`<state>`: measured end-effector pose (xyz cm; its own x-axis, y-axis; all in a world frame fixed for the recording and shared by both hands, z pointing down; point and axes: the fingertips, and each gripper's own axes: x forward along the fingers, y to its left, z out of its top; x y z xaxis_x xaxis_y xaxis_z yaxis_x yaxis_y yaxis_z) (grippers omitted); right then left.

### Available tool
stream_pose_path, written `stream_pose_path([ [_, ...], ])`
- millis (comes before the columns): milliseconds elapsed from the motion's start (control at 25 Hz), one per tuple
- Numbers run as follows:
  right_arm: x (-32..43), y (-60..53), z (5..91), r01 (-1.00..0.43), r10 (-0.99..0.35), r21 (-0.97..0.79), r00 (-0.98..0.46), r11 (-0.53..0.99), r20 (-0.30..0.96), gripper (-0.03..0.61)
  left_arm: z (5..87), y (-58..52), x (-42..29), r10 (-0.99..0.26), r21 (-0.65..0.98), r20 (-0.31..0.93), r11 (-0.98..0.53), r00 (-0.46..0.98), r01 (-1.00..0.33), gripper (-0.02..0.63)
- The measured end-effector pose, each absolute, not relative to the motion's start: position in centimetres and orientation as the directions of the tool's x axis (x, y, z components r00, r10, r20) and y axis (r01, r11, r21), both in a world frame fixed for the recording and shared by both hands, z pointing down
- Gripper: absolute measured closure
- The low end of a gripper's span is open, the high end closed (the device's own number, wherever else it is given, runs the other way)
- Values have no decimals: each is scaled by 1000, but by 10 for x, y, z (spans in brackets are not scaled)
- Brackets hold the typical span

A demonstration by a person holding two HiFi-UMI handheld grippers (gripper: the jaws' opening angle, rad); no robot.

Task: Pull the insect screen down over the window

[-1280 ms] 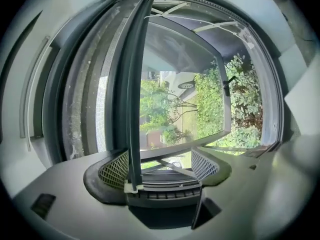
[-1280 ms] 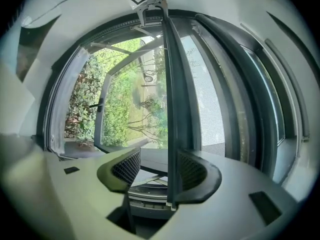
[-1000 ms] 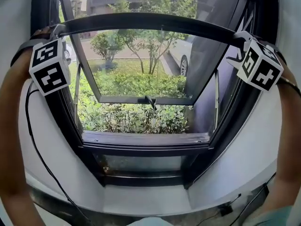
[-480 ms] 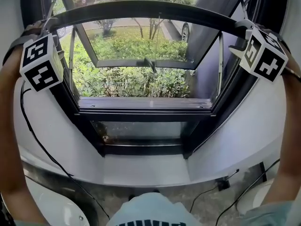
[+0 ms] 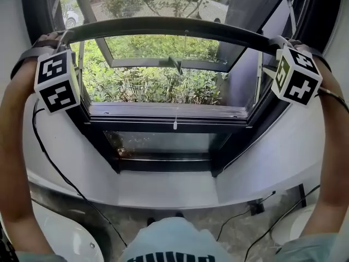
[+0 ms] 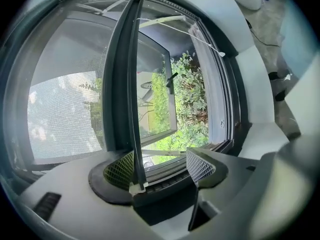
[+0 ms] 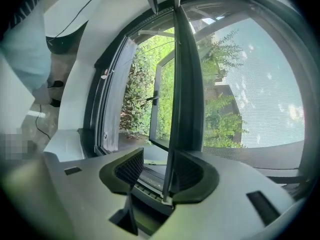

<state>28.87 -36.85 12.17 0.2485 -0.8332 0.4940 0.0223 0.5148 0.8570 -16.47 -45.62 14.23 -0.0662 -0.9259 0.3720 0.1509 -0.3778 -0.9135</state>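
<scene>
The insect screen's dark bottom bar (image 5: 174, 25) spans the window between my two grippers, with grey mesh (image 6: 60, 114) hanging above it. My left gripper (image 5: 60, 40) sits over the bar's left end. In the left gripper view the bar (image 6: 132, 109) lies against one pad and the other pad (image 6: 199, 165) stands apart. My right gripper (image 5: 278, 42) sits over the right end the same way, the bar (image 7: 182, 84) resting against one pad. Both pairs of jaws have just been closing, bar between them, without clamping it.
Behind the screen the glass sash (image 5: 163, 63) stands swung outward over green shrubs. A thin cord with a white tip (image 5: 175, 125) hangs before the dark lower frame (image 5: 169, 113). Below are the white sill (image 5: 163, 190), floor cables (image 5: 256, 209) and a white round object (image 5: 65, 244).
Both grippers and the bar have come down together. The open gap between the bar and the lower window frame has shrunk.
</scene>
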Motion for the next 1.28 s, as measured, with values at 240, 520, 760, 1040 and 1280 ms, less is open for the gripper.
stream_pose_path([
  [240, 291, -370, 160, 50, -810, 832, 266, 553, 523, 387, 179, -458, -164, -916, -899, 397, -401, -58, 180, 279],
  [520, 290, -369, 195, 33, -809, 830, 251, 556, 532, 387, 216, -457, -164, -913, -896, 405, -406, -44, 180, 279],
  [760, 292, -362, 272, 37, -753, 771, 250, 636, 609, 387, 289, -449, -163, -880, -864, 475, -471, -24, 181, 305],
  [1040, 292, -360, 345, 35, -733, 749, 245, 661, 635, 387, 359, -446, -164, -858, -836, 512, -511, -51, 199, 321],
  [1280, 292, -360, 386, 7, -775, 793, 216, 610, 594, 387, 400, -445, -162, -862, -847, 505, -506, -52, 165, 328],
])
